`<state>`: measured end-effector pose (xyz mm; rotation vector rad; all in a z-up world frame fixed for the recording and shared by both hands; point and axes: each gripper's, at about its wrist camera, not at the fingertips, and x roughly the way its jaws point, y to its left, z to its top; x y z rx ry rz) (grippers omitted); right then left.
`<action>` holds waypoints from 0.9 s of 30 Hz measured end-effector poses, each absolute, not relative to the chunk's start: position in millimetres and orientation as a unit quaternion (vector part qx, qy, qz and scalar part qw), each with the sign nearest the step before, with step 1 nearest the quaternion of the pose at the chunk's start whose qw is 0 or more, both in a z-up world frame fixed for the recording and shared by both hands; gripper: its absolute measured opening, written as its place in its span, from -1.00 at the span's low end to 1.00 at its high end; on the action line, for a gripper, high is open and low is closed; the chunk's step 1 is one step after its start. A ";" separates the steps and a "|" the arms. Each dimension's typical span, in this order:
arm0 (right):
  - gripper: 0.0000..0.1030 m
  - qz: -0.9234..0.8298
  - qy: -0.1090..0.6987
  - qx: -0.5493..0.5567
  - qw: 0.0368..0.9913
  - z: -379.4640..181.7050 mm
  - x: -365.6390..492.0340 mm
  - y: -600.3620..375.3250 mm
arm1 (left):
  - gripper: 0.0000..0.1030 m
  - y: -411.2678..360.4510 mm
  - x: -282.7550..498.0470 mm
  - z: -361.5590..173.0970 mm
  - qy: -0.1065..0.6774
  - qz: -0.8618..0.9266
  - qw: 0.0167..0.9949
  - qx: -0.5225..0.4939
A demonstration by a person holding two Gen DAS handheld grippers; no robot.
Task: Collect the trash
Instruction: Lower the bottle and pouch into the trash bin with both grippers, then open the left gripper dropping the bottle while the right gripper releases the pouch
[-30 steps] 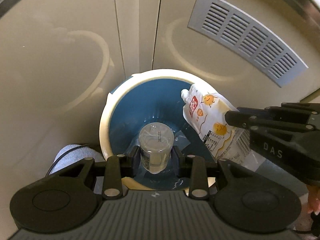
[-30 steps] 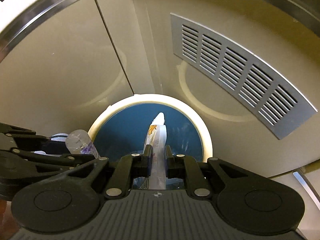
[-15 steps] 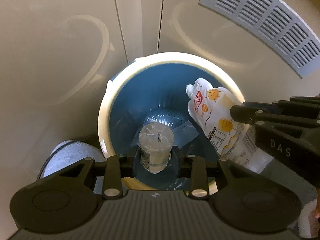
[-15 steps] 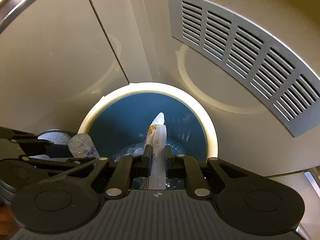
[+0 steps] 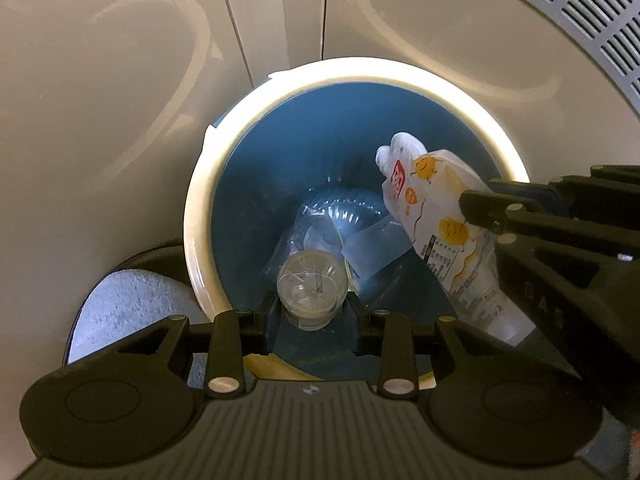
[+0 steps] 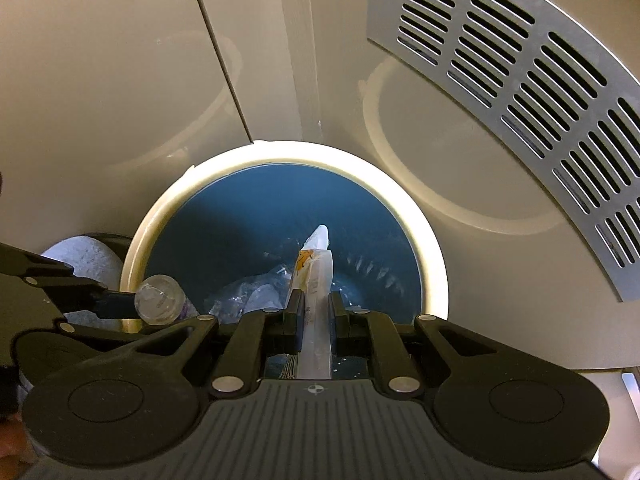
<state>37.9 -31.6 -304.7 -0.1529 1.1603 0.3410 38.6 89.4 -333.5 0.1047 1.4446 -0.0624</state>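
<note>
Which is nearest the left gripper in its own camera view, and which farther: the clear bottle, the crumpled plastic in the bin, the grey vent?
1. Clear bottle: clamped between the left gripper fingers.
2. Crumpled plastic: below the bottle, at the bin bottom.
3. Grey vent: on the wall, top right.

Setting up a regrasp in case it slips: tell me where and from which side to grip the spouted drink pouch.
Grip the drink pouch across its flat faces at the lower body, coming from its bottom end, opposite the spout, as the right gripper does now. Seen edge-on it is thin, so narrow jaws pinch it; the tapered spout end would probably slip. That leaves the spout pointing into the bin.
</note>
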 end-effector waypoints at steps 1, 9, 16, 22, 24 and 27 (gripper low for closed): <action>-0.73 0.159 0.546 -0.074 0.819 -305.2 37.8 -32.0 | -0.29 89.3 38.7 -333.2 0.662 -0.028 0.747 0.049; -0.29 0.156 0.549 -0.065 0.819 -306.1 39.4 -32.5 | 0.91 92.4 43.8 -324.5 0.658 -0.018 0.751 0.050; 0.53 0.150 0.529 -0.045 0.834 -277.9 30.7 -49.2 | 0.99 98.4 28.6 -285.0 0.627 0.008 0.777 0.058; 0.75 0.165 0.473 -0.008 0.866 -221.4 -4.8 -67.8 | 0.99 106.0 -4.0 -228.2 0.570 0.032 0.820 0.041; 0.79 0.171 0.443 -0.011 0.880 -202.6 -21.4 -72.2 | 0.99 105.9 -16.5 -210.8 0.552 0.032 0.833 0.034; 0.83 0.169 0.395 -0.017 0.903 -178.6 -50.9 -76.7 | 0.99 103.7 -34.5 -191.4 0.525 0.036 0.850 0.041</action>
